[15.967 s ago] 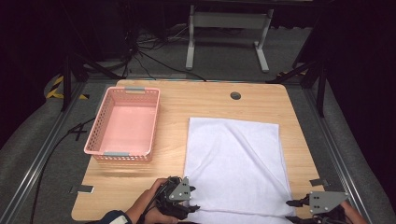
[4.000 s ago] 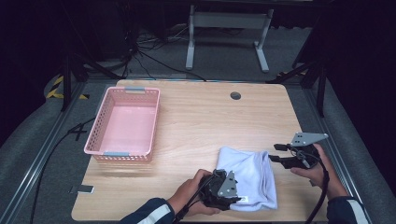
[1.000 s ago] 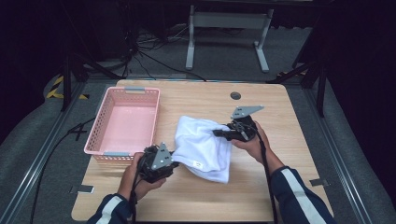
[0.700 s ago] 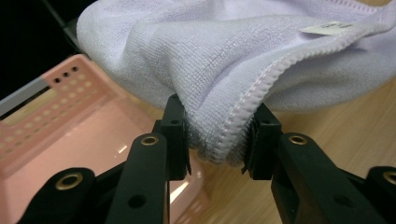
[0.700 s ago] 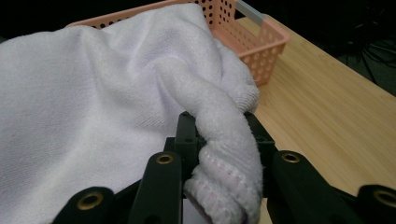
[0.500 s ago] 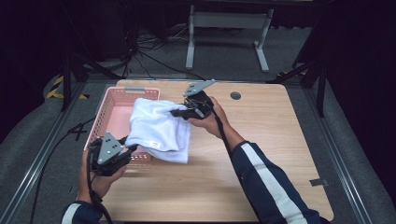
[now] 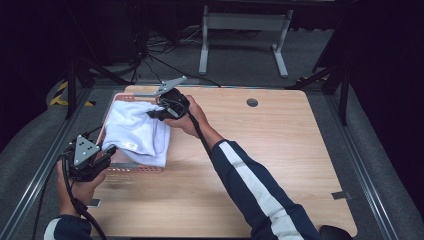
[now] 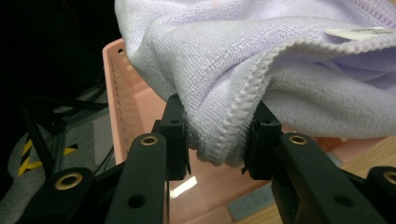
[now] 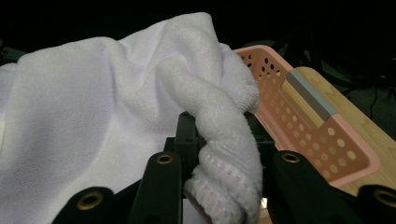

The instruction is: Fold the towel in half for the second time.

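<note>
towel (image 7: 136, 131) hangs bunched over the pink basket (image 7: 131, 168), above its open top and not yet down inside — carried there, by the look of it, to be dropped in. left hand-held gripper (image 7: 106, 151), at the basket's near end, has its jaws clamped on a folded hem; right hand-held gripper (image 7: 155, 113), at the basket's far right corner, pinches a rolled edge. two grips at opposite ends keep the cloth folded and clear of the basket's rim — both stand on the counter (image 7: 280, 150).
</note>
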A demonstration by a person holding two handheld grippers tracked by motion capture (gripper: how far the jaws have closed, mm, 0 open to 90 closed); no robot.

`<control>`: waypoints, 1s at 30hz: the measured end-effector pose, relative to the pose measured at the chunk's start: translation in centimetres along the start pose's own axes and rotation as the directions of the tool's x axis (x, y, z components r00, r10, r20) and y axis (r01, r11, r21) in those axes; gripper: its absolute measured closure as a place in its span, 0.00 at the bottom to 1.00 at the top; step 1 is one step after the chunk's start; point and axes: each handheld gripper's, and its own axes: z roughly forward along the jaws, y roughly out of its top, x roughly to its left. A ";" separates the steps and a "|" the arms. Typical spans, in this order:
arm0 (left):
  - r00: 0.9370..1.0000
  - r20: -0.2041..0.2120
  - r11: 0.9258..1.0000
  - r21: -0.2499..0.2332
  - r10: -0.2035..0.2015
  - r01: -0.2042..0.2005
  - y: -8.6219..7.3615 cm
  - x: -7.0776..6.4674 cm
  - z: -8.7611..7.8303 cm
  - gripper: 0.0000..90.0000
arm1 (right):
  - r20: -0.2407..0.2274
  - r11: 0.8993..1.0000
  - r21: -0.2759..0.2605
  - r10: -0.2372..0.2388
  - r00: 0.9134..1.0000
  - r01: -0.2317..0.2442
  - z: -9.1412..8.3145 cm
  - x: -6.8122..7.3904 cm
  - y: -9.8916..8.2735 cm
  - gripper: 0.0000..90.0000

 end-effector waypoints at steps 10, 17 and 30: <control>0.999 -0.039 0.998 0.044 -0.035 0.037 -1.4 1.8 1.5 0.73 | -0.013 0.999 0.006 0.032 0.999 -0.032 3.8 -0.8 0.5 0.80; 0.999 -0.019 0.993 0.112 -0.037 0.039 -2.2 1.5 3.3 0.66 | -0.005 0.996 0.066 0.064 0.998 -0.063 6.0 -1.4 -1.2 0.78; 0.992 0.129 0.999 -0.037 -0.013 0.018 0.2 -2.0 0.0 0.21 | 0.048 0.990 0.141 -0.010 0.999 0.003 3.9 -0.2 -2.3 0.36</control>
